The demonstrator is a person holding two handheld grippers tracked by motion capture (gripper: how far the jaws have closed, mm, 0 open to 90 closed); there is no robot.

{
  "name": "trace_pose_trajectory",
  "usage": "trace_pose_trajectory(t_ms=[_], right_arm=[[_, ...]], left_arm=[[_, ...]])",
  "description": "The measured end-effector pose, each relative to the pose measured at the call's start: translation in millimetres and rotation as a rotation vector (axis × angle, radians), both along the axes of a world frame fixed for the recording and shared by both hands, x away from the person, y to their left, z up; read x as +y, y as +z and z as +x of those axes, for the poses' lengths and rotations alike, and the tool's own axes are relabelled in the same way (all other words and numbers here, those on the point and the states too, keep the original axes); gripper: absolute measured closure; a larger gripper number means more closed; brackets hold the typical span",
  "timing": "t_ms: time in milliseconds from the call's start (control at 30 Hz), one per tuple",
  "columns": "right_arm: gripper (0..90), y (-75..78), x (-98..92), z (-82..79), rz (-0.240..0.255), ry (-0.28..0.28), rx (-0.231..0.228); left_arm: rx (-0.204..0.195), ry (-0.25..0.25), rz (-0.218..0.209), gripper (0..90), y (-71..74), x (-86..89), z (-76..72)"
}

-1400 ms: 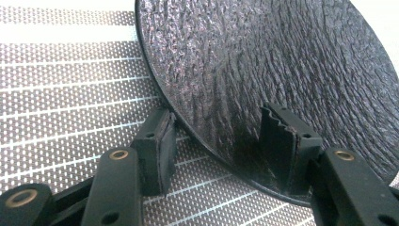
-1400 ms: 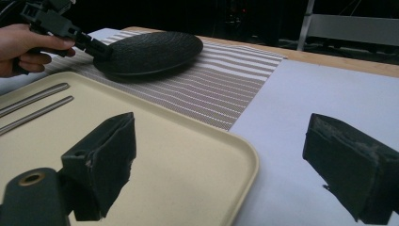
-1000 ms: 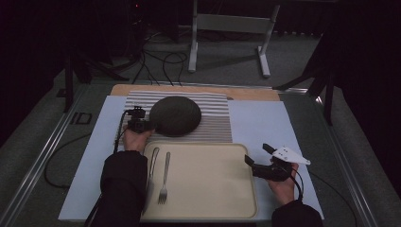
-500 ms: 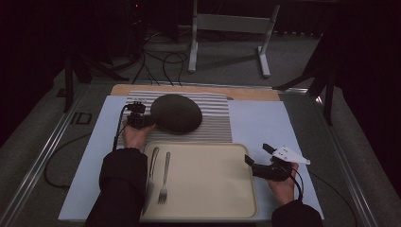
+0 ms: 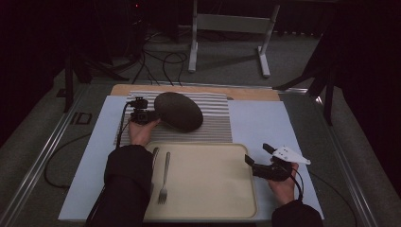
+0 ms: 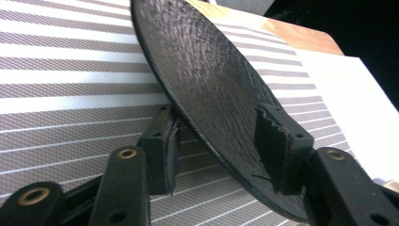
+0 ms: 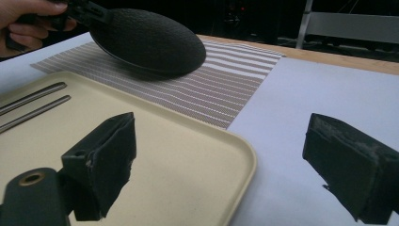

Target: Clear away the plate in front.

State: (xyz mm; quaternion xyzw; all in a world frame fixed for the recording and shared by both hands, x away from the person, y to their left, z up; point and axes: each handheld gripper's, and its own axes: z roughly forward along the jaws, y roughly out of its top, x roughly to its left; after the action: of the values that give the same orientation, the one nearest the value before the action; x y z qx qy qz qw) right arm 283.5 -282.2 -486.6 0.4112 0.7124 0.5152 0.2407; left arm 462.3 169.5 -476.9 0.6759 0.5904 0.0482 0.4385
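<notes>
Left gripper (image 5: 152,115) clamps the rim of the dark plate (image 5: 178,111), one pad on each face; its jaws have just been opening slightly. Plate is tilted above the striped mat (image 5: 215,124), behind the beige tray (image 5: 213,182). Right gripper (image 5: 257,159) gapes wide, holding nothing, over the tray's right edge. No legible writing.

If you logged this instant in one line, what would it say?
left gripper: clamped on dark plate rim, plate tilted over striped mat | right gripper: open beside tray | fork: on tray
</notes>
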Motion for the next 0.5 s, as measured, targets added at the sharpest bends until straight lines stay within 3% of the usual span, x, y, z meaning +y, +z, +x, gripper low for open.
trace_pose_trajectory(t_ms=[233, 367, 500], right_arm=[[10.2, 0.0, -0.8, 0.3, 0.000, -0.003, 0.000], [10.2, 0.0, -1.0, 0.4, 0.001, -0.004, 0.000], [10.2, 0.0, -1.2, 0.5, 0.002, -0.004, 0.000]], left_arm=[[0.033, 0.009, -0.037, 48.9, -5.0, -9.9, 4.5], [0.067, 0.020, -0.029, 54.7, -7.9, -14.6, 6.9], [0.084, 0.022, -0.059, 62.3, -11.5, -18.9, 7.9]])
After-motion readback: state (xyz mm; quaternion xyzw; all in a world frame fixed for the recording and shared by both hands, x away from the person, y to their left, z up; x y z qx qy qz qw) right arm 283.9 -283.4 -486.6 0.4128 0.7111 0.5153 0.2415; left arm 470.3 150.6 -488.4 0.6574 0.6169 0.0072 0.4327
